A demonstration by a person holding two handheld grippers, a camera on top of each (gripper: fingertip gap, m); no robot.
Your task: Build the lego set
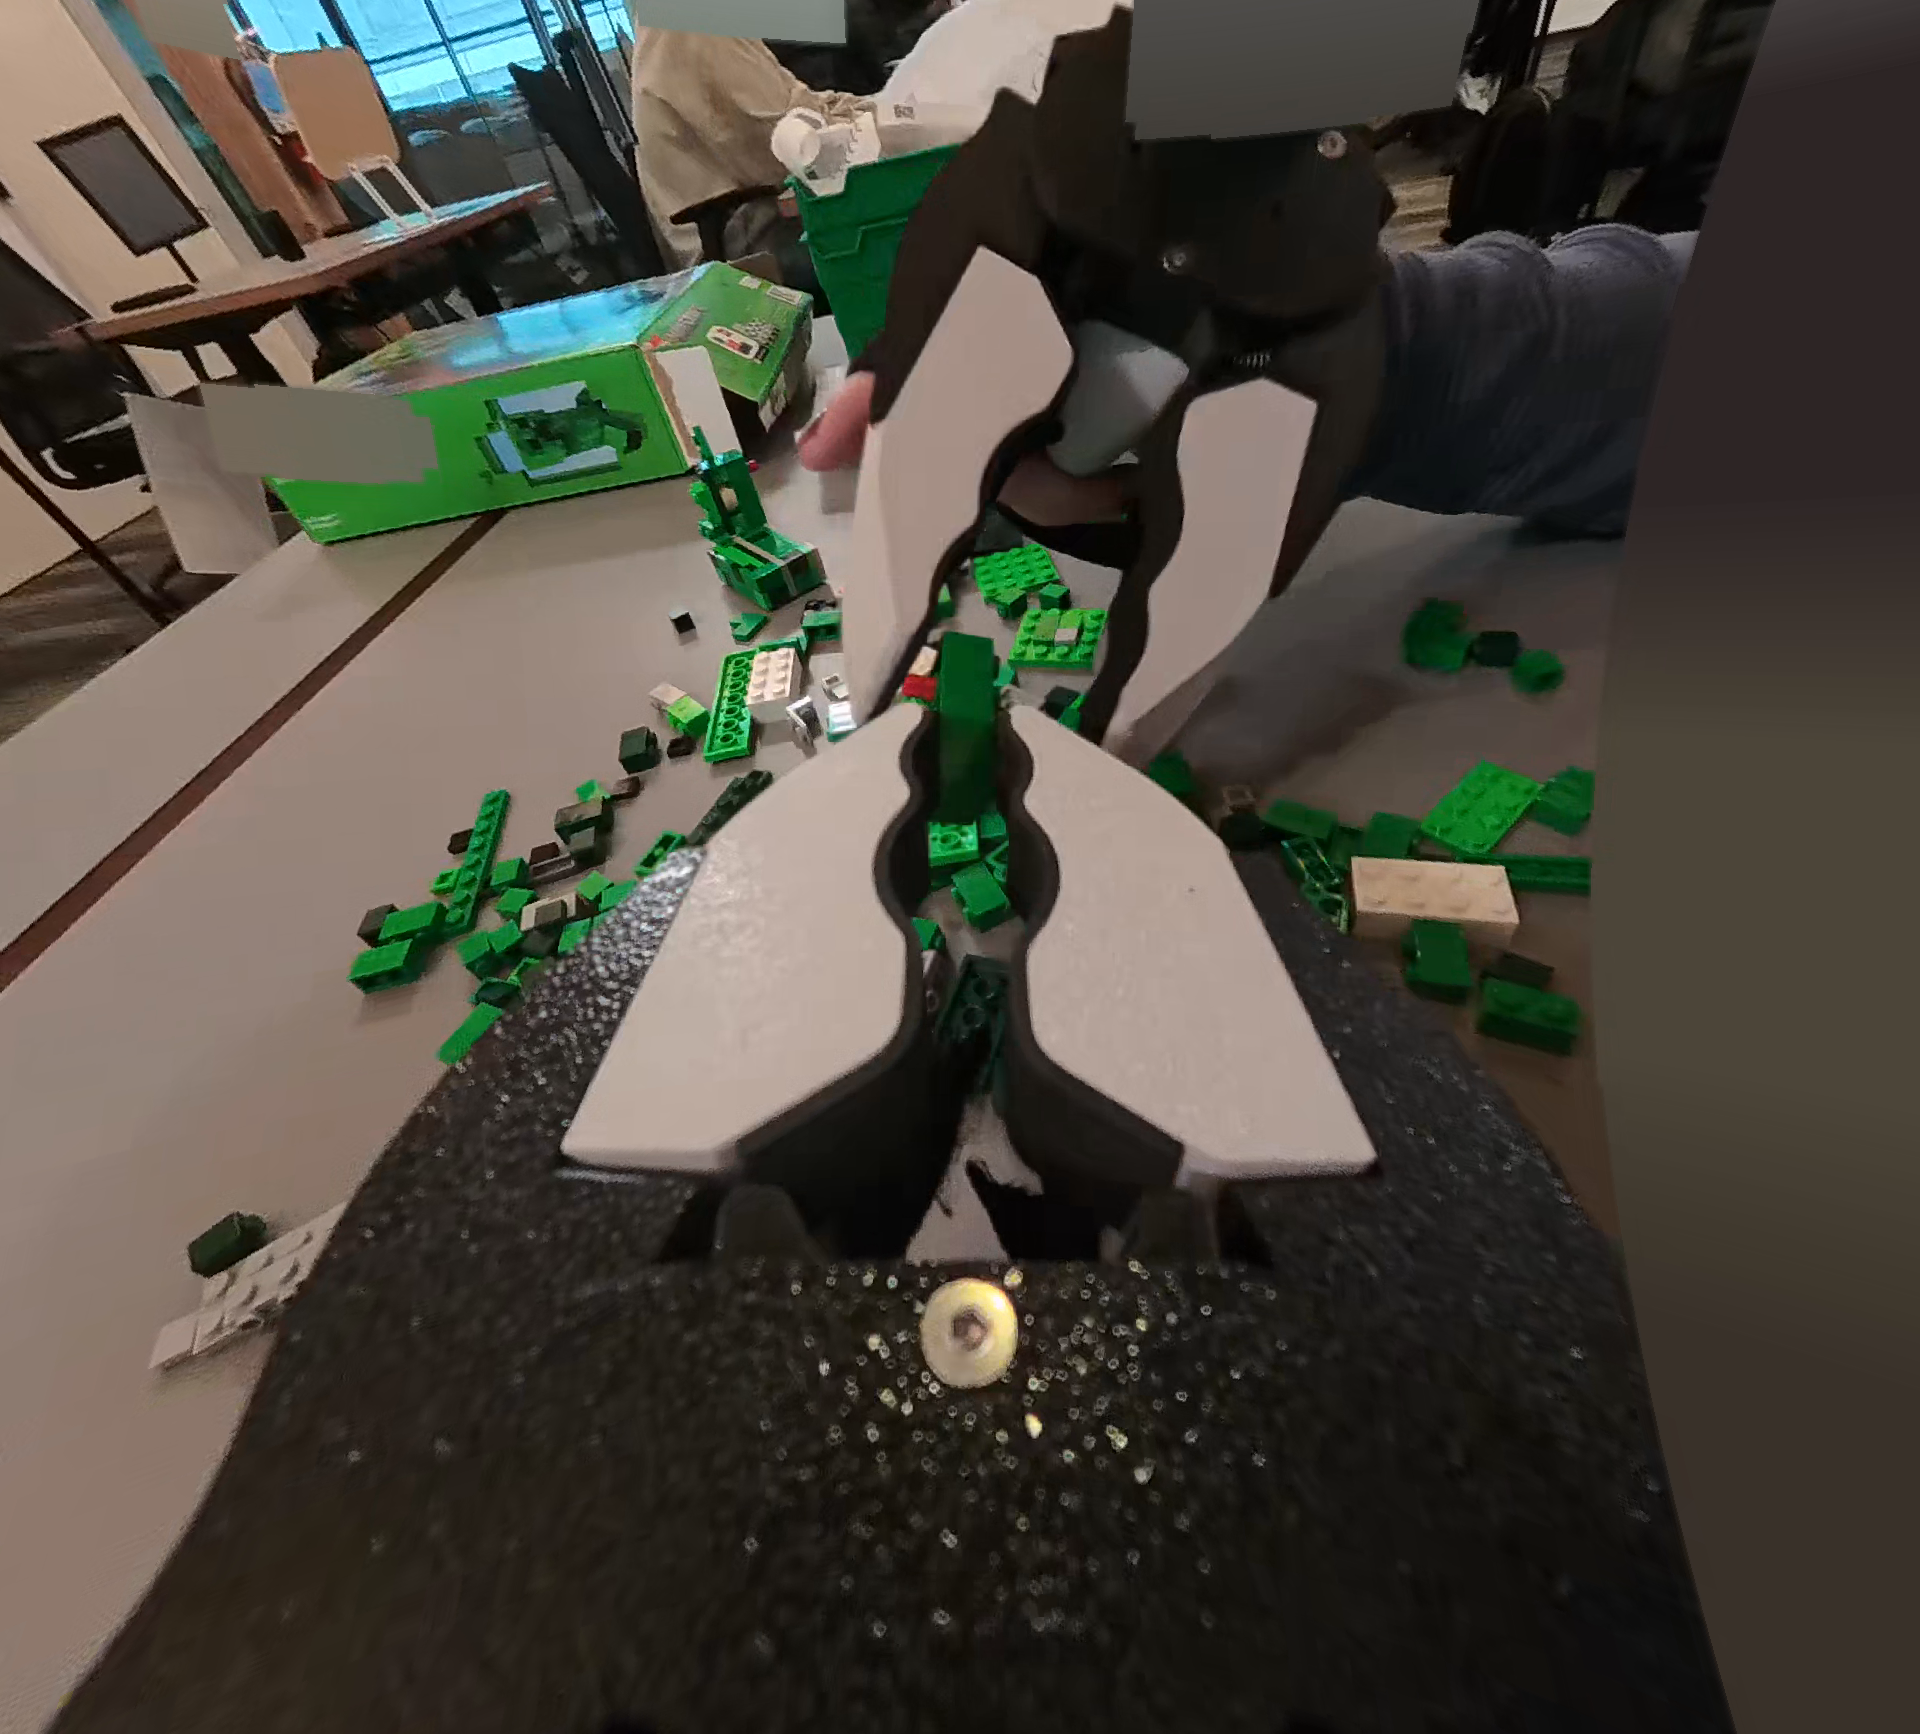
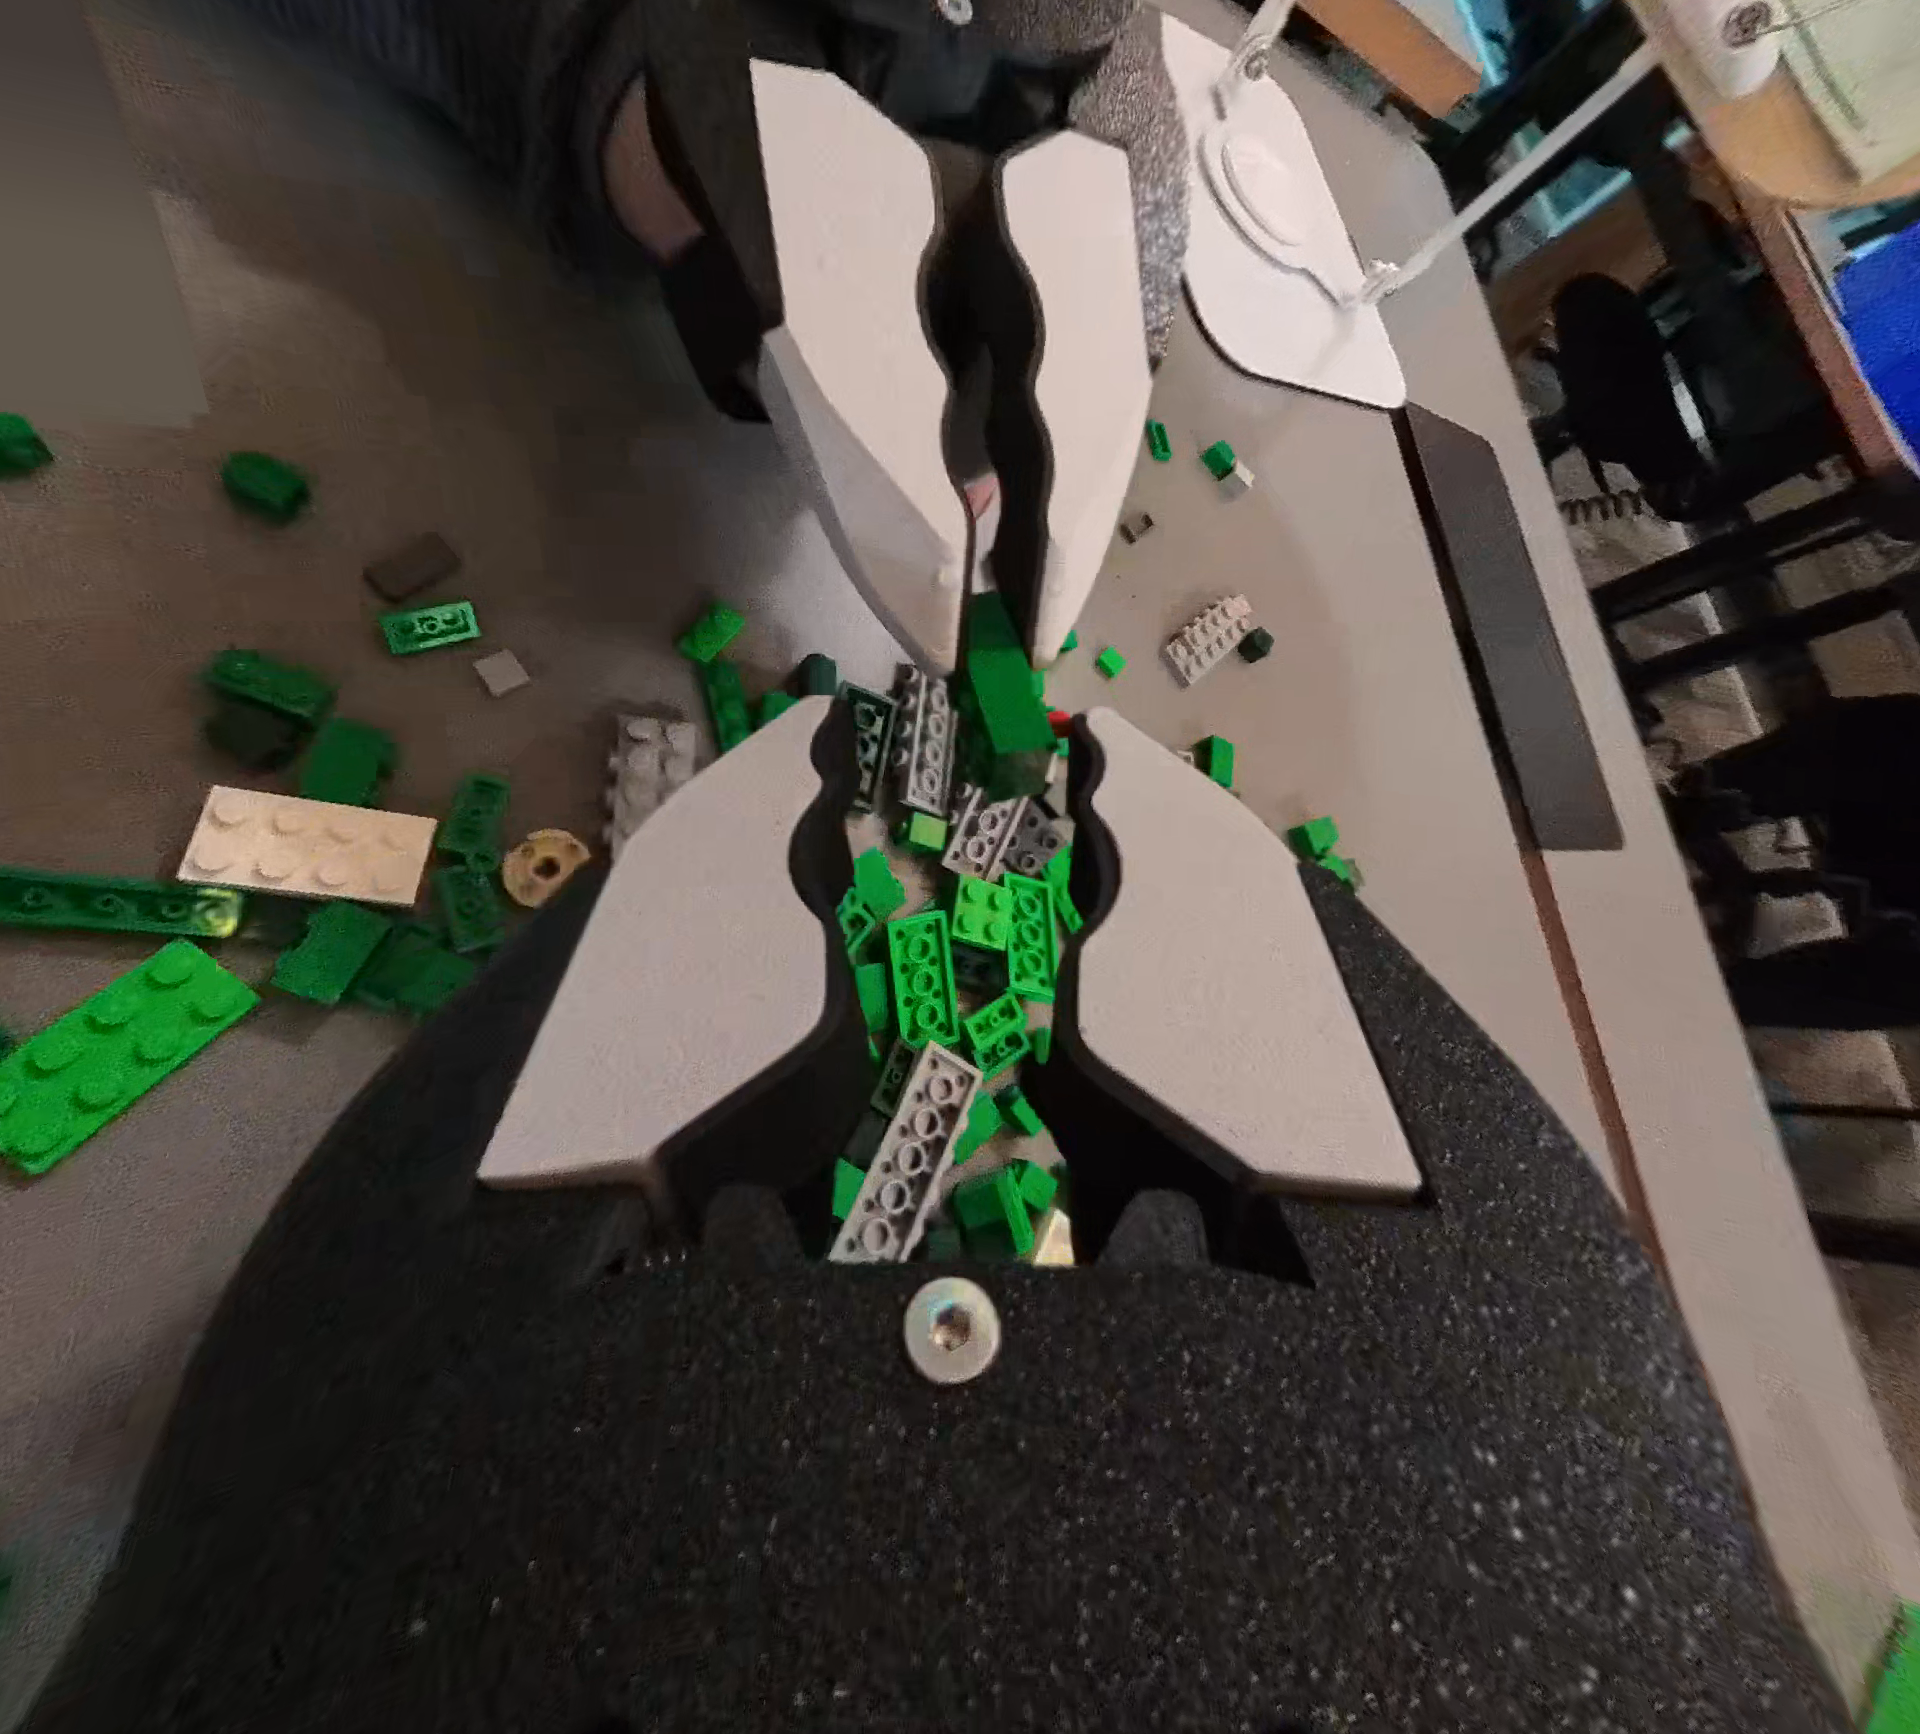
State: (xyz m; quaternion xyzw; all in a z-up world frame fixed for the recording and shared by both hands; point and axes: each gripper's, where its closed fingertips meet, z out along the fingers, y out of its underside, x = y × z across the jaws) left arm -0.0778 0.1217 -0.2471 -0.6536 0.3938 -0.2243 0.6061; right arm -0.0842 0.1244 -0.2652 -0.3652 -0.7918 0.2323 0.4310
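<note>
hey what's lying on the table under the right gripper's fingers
Between the right gripper fingers, a heap of loose green bricks and grey plates shows on the table. The fingers and black body cover whatever lies directly beneath them.

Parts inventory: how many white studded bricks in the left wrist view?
2. A big white brick right of the left hand-held gripper, which grips a green brick; a smaller white brick to its left by a long green plate. Others may hide in the pile.
</note>
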